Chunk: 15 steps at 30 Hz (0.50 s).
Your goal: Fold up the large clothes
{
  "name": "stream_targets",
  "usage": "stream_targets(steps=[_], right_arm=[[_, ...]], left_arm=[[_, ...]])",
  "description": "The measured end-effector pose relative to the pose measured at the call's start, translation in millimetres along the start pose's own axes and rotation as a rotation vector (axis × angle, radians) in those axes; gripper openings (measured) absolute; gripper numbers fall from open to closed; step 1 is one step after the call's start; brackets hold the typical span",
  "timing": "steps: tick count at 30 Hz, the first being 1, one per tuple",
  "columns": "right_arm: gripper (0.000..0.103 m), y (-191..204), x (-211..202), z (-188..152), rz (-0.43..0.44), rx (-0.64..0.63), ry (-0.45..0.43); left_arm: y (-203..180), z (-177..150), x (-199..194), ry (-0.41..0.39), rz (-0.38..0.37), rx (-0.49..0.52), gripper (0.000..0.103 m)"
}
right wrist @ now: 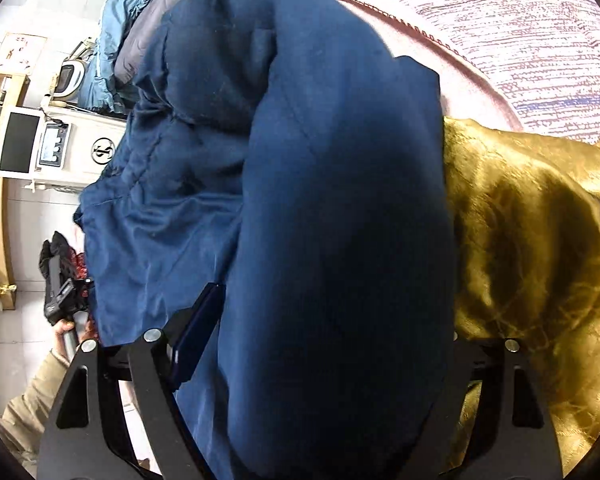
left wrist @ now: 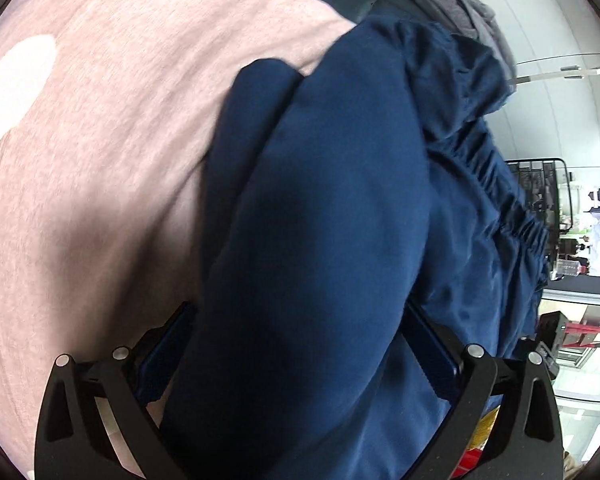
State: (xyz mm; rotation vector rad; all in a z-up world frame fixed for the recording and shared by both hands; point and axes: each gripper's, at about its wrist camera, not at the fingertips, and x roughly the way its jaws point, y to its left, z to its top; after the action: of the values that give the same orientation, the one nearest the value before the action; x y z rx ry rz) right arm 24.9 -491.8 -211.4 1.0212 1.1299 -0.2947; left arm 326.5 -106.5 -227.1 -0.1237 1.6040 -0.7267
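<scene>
A: What is nearest each camera?
B: The left tool clamps a thick roll of the navy garment; the right tool clamps it too.
A: And beyond?
B: Pink bedspread at ten o'clock; gold fabric at three o'clock, touching the garment.

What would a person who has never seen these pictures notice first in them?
First, the navy garment, a thick fold of it bulging between the fingers of the left gripper and filling the middle of both views. The right gripper holds another fold of it. Beside that, the shiny gold cloth glows on the right of the right wrist view, and the pink sheet with white dots spreads on the left of the left wrist view.
</scene>
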Motion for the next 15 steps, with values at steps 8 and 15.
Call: stream_targets(steps=[8, 15], right_arm=[[0.042, 21.0, -20.3, -15.9, -0.058, -0.013, -0.099], [0.030, 52.0, -61.7, -46.1, -0.063, -0.068, -0.197]], left_arm=[[-27.5, -5.7, -7.9, -0.026, -0.011, 0.043, 0.056], [-73.3, -33.2, -51.5, -0.101, 0.060, 0.171, 0.030]])
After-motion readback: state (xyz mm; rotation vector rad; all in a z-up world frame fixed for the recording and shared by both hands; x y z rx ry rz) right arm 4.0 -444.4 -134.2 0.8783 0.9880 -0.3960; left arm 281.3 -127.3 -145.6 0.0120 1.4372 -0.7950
